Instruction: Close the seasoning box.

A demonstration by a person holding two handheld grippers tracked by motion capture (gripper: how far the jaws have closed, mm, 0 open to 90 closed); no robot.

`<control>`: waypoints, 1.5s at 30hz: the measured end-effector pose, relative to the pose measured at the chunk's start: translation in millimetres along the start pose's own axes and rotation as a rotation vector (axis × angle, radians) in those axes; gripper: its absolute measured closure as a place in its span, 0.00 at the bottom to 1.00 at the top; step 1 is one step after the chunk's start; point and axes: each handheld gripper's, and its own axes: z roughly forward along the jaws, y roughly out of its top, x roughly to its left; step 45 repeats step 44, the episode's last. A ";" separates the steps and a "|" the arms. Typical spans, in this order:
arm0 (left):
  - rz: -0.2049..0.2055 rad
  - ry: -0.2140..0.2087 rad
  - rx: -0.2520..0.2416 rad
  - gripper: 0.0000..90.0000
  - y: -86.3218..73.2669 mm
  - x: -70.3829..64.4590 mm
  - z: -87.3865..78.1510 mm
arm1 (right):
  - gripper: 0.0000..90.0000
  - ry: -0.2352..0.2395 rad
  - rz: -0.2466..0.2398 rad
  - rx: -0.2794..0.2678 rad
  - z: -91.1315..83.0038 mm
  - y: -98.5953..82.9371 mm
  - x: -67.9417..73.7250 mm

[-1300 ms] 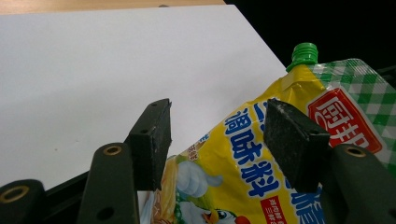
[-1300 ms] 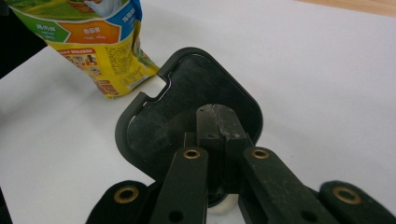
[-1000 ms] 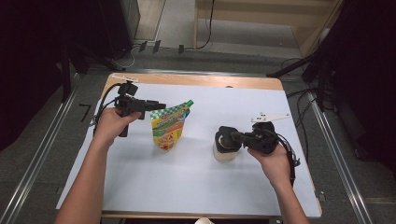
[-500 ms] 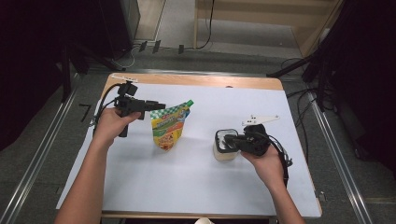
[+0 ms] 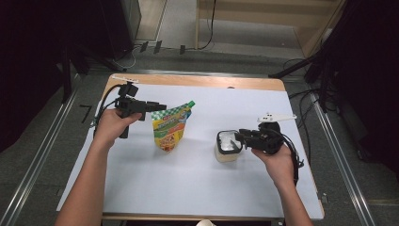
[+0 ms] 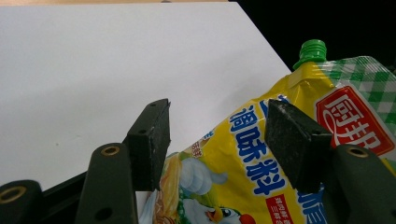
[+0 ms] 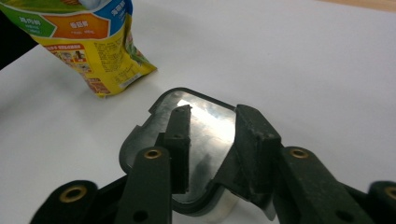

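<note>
Leftward went right claw, gripping tub; left claw wide around pouch.

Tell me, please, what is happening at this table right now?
A person is working on a white table with a handheld gripper in each hand. The left gripper has its fingers spread on either side of the top of a yellow sauce pouch with a green cap, not pressing it. The right gripper reaches over a small foil-sealed tub, its fingers at the near rim; whether they pinch it is unclear.
</note>
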 end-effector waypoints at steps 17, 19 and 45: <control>-0.003 0.025 0.004 0.46 -1.2 3.1 -0.9 | 0.51 -0.062 0.030 -0.071 -18.7 -13.0 -37.1; -0.005 0.025 0.001 0.46 -1.4 3.5 -1.0 | 0.50 -0.071 0.031 -0.076 -20.7 -15.5 -41.5; -0.045 0.047 0.000 0.42 -7.0 21.4 6.1 | 0.48 -0.153 0.072 -0.069 -29.0 -34.2 -72.1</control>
